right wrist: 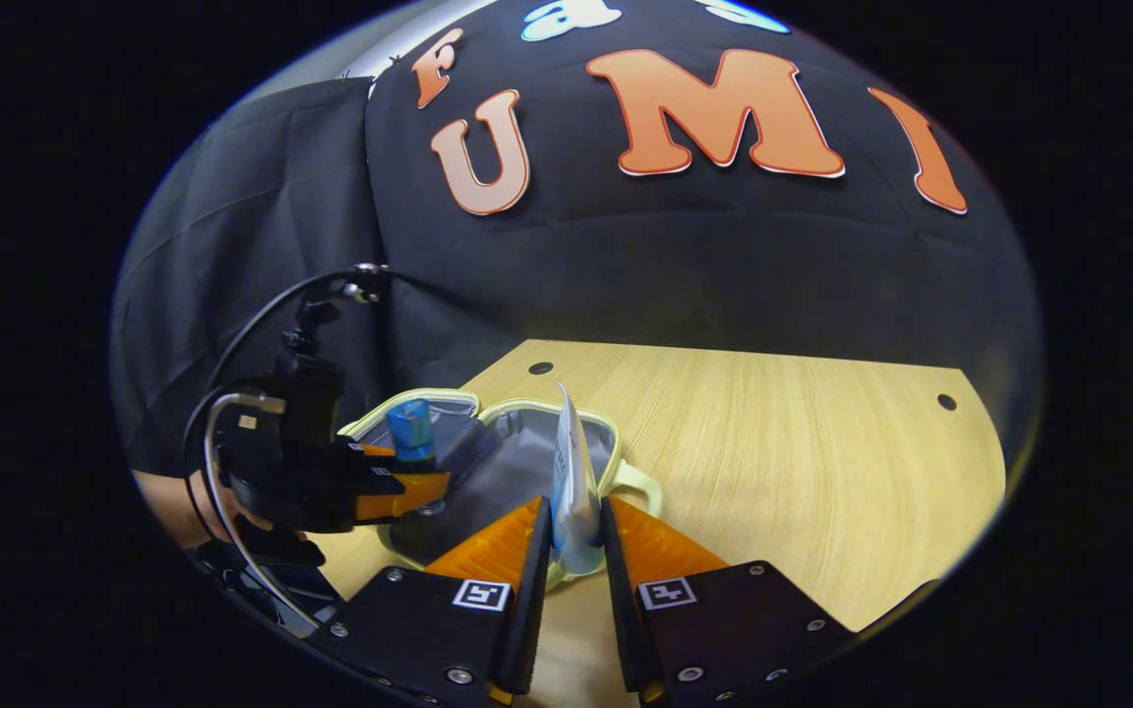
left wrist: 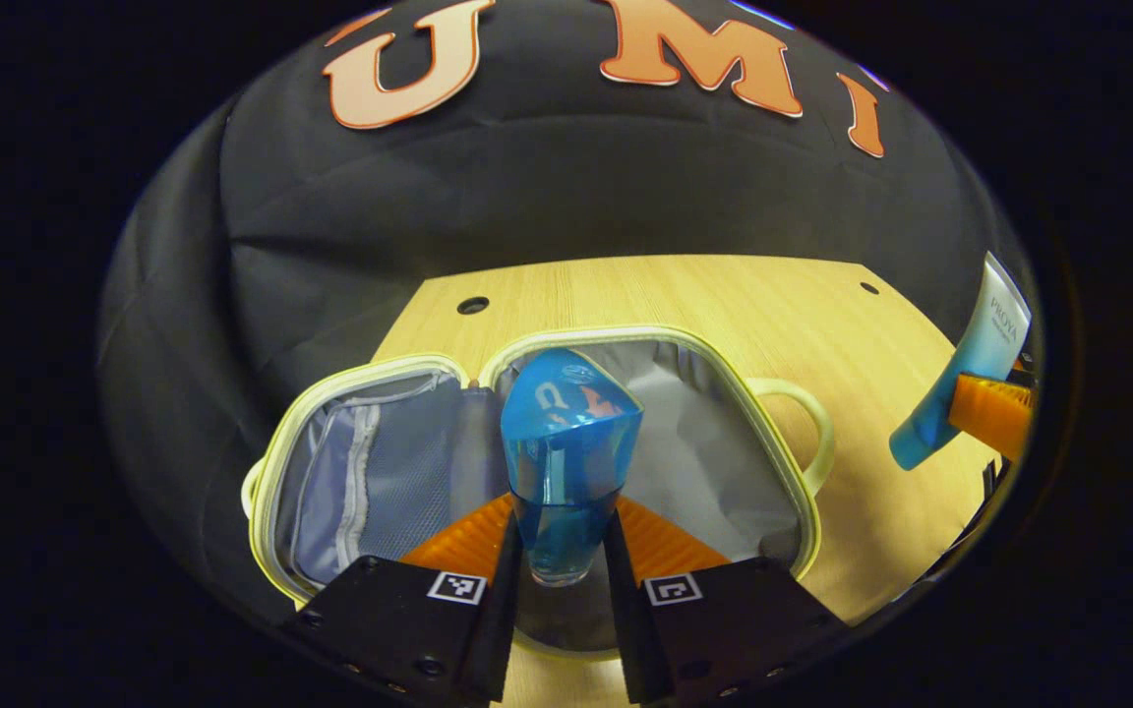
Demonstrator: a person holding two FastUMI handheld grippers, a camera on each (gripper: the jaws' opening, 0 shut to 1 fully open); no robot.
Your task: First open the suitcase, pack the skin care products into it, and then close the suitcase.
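Note:
The small suitcase [left wrist: 768, 423] lies open on the wooden table, pale yellow rim, grey lining, a mesh pocket in its left half. My left gripper [left wrist: 559, 551] is shut on a blue bottle [left wrist: 566, 462], held upright over the open case. In the right gripper view the same bottle [right wrist: 412, 430] and left gripper [right wrist: 399, 489] hang above the suitcase [right wrist: 517, 462]. My right gripper [right wrist: 574, 551] is shut on a white and blue tube [right wrist: 574, 487], standing on edge above the table just in front of the case. That tube [left wrist: 965, 379] appears at the far right of the left gripper view.
The wooden table [right wrist: 803, 472] stretches bare to the right of the suitcase, with small holes [right wrist: 939, 401] near its back edge. A hand [right wrist: 168, 506] holds the left gripper at the table's left side. Black cloth walls close in behind.

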